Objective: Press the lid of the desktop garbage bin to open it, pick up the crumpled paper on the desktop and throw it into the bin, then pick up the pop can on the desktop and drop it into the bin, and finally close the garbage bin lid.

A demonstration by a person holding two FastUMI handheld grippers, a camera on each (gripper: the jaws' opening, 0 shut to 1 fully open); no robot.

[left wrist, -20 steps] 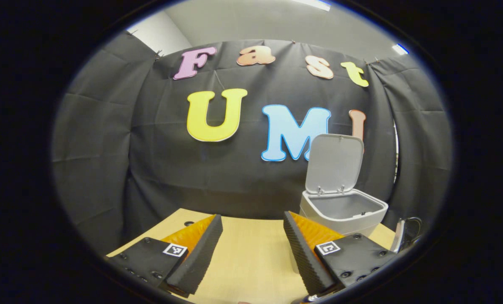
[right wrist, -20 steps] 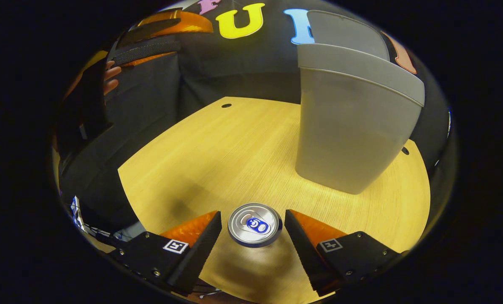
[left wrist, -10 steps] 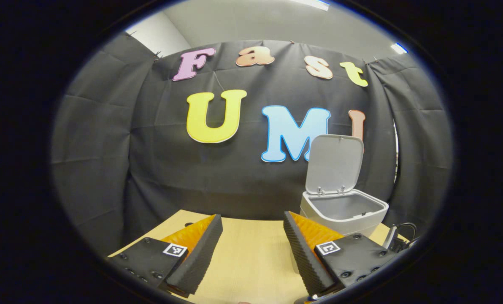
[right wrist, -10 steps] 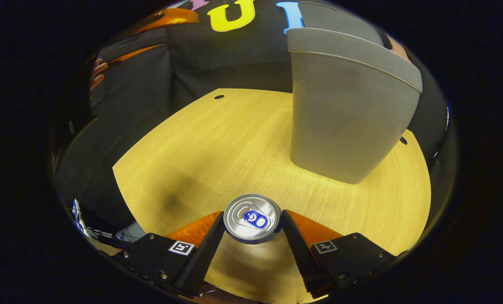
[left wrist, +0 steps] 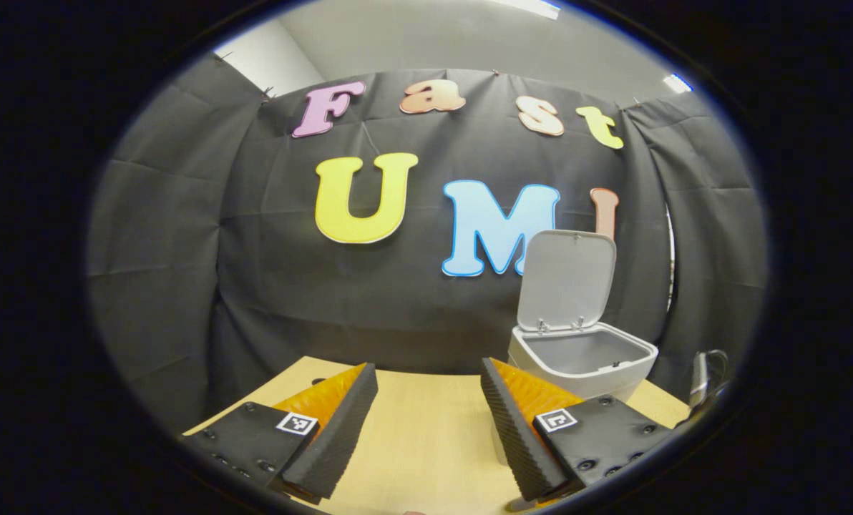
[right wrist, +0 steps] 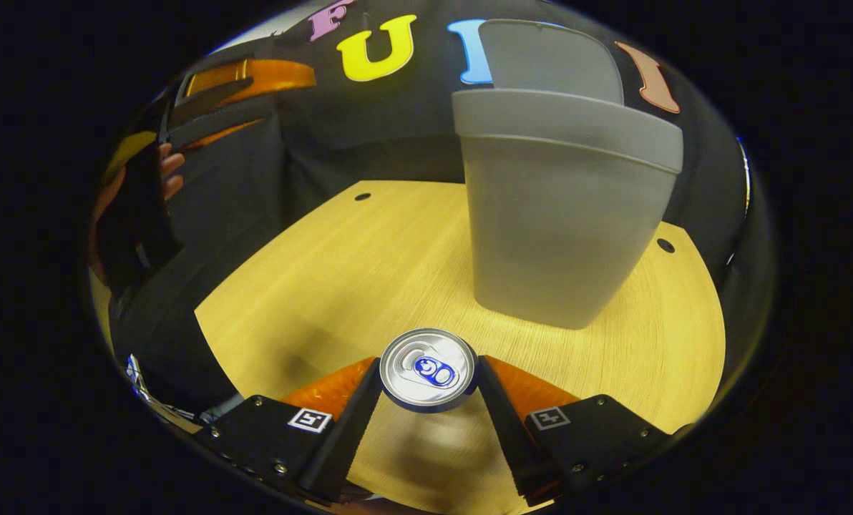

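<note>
pop can (right wrist: 429, 370) upright, silver top, blue tab | right gripper (right wrist: 429, 400) jaws clamped on it | left gripper (left wrist: 429, 422) jaws apart

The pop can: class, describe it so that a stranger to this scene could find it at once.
Start at the wooden table with the tall grey bin, whose lid stands open. In front of the bin, the right gripper is shut on the can, seen from above. Its round silver top with a blue tab marks it out.
</note>
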